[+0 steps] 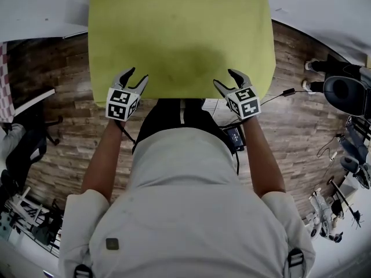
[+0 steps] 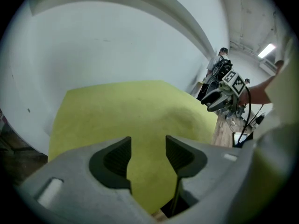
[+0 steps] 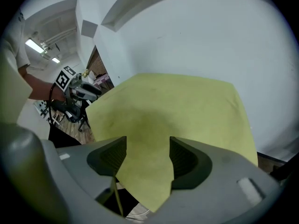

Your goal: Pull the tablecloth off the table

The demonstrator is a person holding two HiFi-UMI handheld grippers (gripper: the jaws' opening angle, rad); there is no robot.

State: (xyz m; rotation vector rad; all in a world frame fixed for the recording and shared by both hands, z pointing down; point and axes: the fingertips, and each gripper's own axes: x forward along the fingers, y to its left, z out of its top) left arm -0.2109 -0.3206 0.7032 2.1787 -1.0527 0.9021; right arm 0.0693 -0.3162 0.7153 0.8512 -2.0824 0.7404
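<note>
Your left claw [image 1: 137, 75] and right claw [image 1: 225, 79] both stand with jaws apart, gripping nothing; the near edge of the tablecloth [image 1: 179, 33] lies just beneath their tips.

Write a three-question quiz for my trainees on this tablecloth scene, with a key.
1. True or false: the yellow-green fabric tablecloth has already been pulled away and lies crumpled on the floor.
2. Multiple choice: the jaws of the left gripper are A) shut on the cloth, B) open, C) out of view.
3. In the head view, at which edge of the tablecloth do the left gripper and the right gripper sit: the lower or the upper?

Key: 1 false, it lies spread flat; 2 B; 3 the lower edge.
</note>
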